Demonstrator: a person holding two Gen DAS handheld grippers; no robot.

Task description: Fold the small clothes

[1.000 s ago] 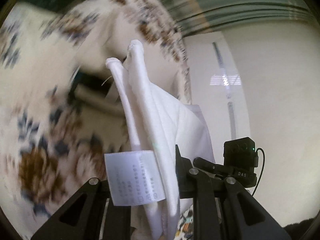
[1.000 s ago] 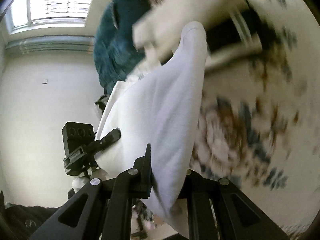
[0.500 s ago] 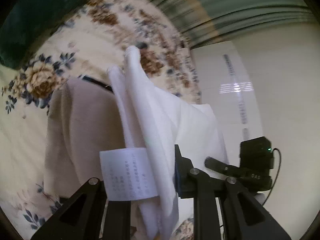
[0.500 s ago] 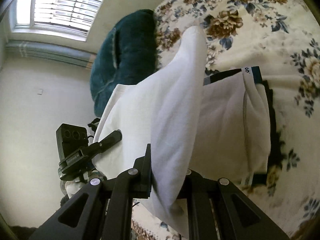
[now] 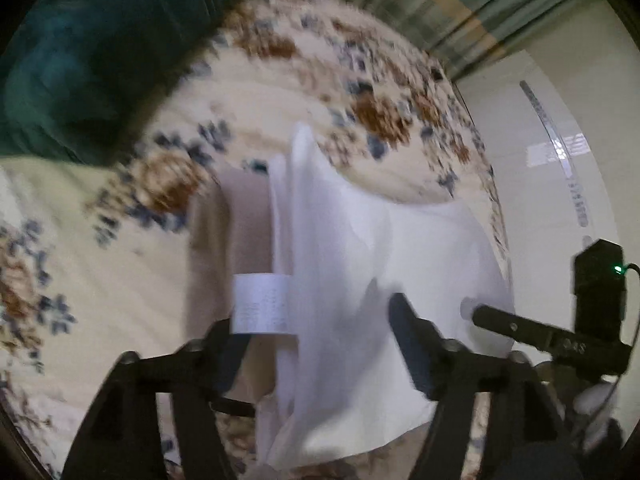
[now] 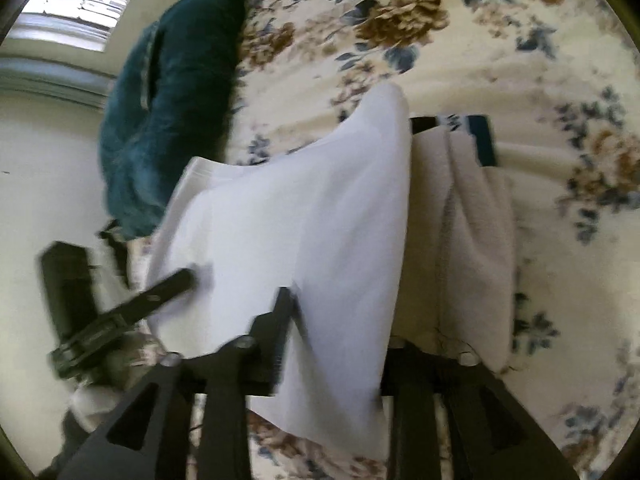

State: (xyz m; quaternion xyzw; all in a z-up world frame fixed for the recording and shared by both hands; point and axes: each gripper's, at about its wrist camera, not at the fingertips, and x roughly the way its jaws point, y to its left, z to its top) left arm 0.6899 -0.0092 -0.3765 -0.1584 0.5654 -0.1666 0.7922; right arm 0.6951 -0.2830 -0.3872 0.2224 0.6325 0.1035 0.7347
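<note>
A white garment hangs folded between the two grippers over a flowered bedspread. Its care label faces the left wrist view. My left gripper is opening; the cloth lies loosely between its spread jaws, and the pads no longer press it. In the right wrist view the white garment drapes over my right gripper, which is also opening; its right finger is hidden by the cloth. A folded beige garment with a dark waistband lies just beneath and beside the white one.
A dark teal pillow lies at the head of the bed, beyond the clothes. The bed's edge and a pale tiled floor run along the right of the left wrist view. A window is high on the wall.
Both grippers, shut on the white garment before, now have their jaws spread. They have swung over the bed and tipped downward, bringing the white garment over the beige one.
</note>
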